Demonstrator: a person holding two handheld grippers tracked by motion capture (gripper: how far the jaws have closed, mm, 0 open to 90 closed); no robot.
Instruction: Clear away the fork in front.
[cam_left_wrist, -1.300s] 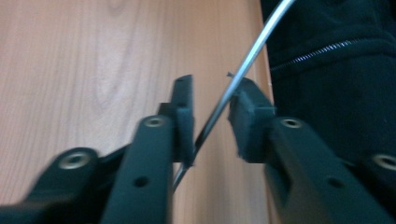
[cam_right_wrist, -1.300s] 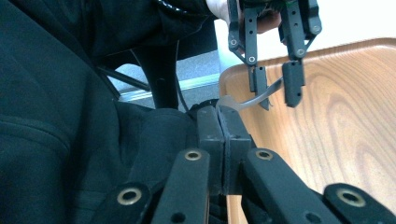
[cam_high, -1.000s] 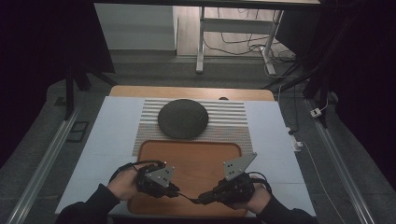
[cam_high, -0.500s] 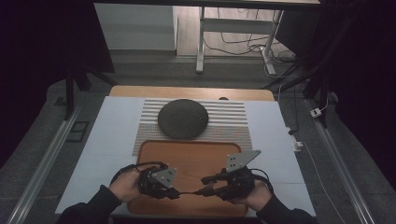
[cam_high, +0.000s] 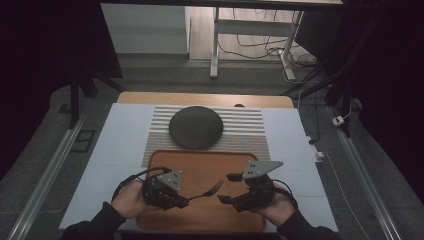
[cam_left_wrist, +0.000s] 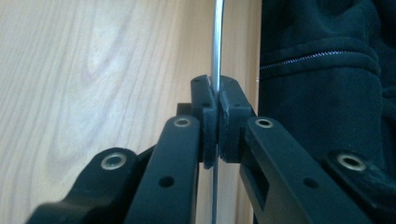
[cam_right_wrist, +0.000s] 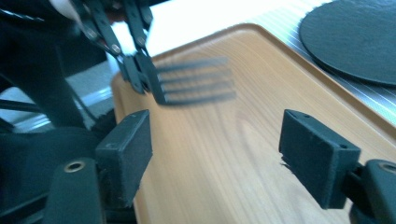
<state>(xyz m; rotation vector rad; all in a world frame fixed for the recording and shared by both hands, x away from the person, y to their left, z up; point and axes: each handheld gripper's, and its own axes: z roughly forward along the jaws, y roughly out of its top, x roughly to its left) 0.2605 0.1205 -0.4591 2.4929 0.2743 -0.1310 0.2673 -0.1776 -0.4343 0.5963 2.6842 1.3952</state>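
Wooden tray (cam_high: 200, 165) lower centre, fork (cam_high: 209, 190) above it, handle clamped in my left gripper (cam_high: 181, 202). Right gripper (cam_high: 229, 188), jaws wide apart, sits just right of the tines. Judgement: handover; I centre tines between the pads, then close before left releases.

Your left gripper (cam_left_wrist: 215, 116) pinches a thin metal shaft (cam_left_wrist: 216, 42) over the wooden tray (cam_left_wrist: 93, 70); dark sleeve (cam_left_wrist: 327, 70) beside.
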